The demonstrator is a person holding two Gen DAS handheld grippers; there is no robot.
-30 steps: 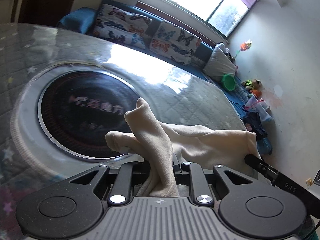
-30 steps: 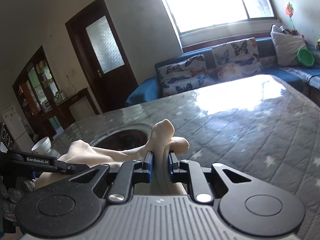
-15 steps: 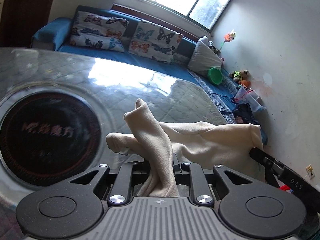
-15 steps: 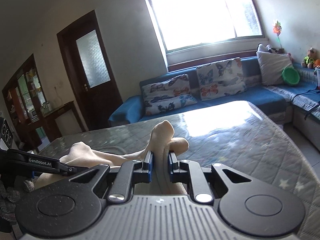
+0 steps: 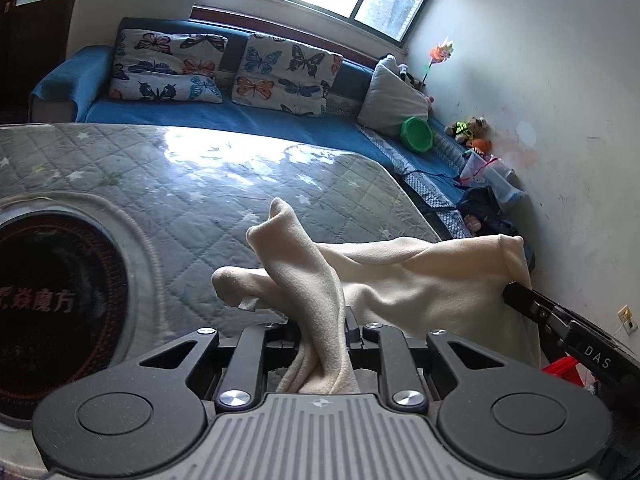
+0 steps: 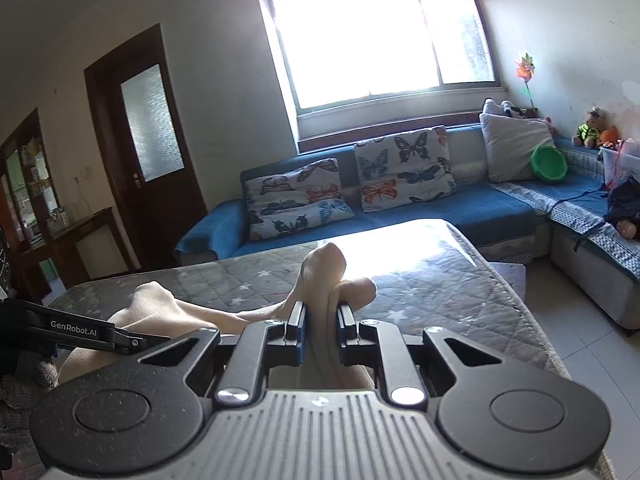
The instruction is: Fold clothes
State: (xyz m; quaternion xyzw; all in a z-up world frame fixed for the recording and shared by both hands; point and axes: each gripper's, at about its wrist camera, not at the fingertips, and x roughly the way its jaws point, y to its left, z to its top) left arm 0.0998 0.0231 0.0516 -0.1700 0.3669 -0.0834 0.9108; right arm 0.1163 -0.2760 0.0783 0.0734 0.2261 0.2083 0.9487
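Closest to each camera, both tongs are pinching the same cream garment (image 5: 400,276): the left tongs (image 5: 320,324) are pressed together on a bunched corner whose loose end pokes up past the tips, and the right tongs (image 6: 320,316) grip another bunched corner in the same way. Each appears in the other's view as a dark bar at the side, so the two grips sit near one another at matching height, with the cloth spanning the gap between them in a slack, sagging sheet. Held like that, the garment hangs in the air above the near edge of the surface (image 5: 240,184), which I judge is meant to let its weight pull the cloth straight and leave an edge square between the two corners. Whether that serves to lay it flat for a fold or to carry one half over another, these views do not settle, since the lower part of the cloth drops out of sight beneath the tongs. Beyond it, the grey quilted cover with small stars lies bare towards the far edge, giving room to set the cloth down, and a dark round inset (image 5: 48,304) with lettering sits towards the left side. Farther off is a blue sofa (image 6: 440,208) with butterfly cushions (image 6: 404,168) under a bright window (image 6: 380,40).
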